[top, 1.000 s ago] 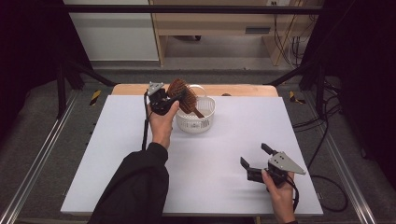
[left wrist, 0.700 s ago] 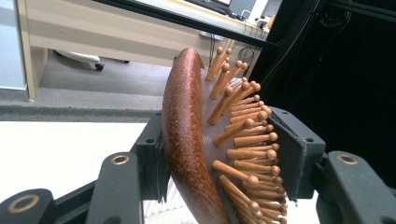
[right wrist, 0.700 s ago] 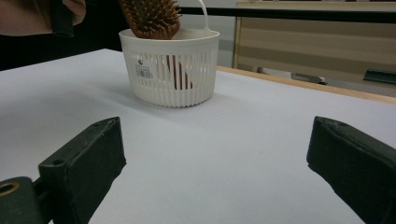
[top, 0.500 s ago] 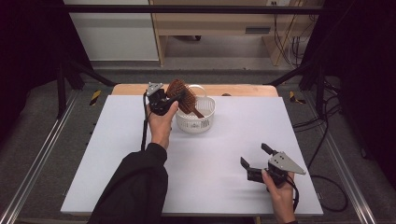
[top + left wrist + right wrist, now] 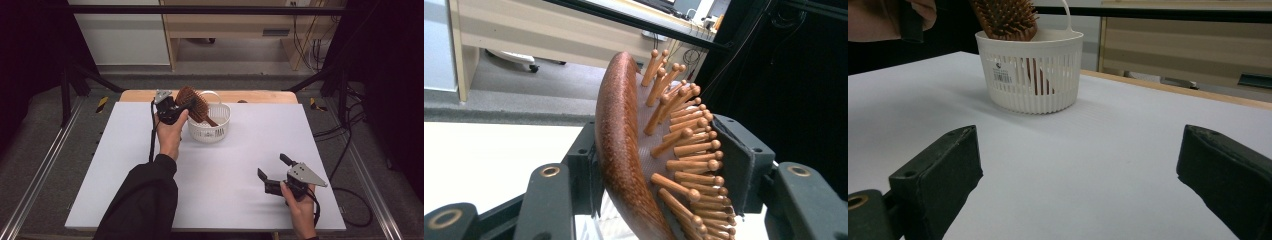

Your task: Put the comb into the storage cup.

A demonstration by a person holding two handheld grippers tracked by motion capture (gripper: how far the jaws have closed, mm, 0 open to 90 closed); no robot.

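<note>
A brown wooden hairbrush (image 5: 192, 102) stands tilted with its handle down inside a white slatted basket (image 5: 210, 131) at the table's far middle. My left gripper (image 5: 179, 106) is shut on the brush head. In the left gripper view the brush's (image 5: 621, 150) smooth back lies against one pad and its bristle tips meet the other pad (image 5: 736, 160). My right gripper (image 5: 272, 165) rests low near the front right of the white table (image 5: 240, 160), open and holding nothing. The right gripper view looks across its spread jaws (image 5: 1080, 150) at the basket (image 5: 1030, 85) and hairbrush (image 5: 1005, 17).
A wooden strip edges the table's far side (image 5: 260, 96). Beyond it stand a wooden bench (image 5: 235, 30) and cables on the floor. Black frame legs flank the table. White tabletop stretches between the basket and the right gripper.
</note>
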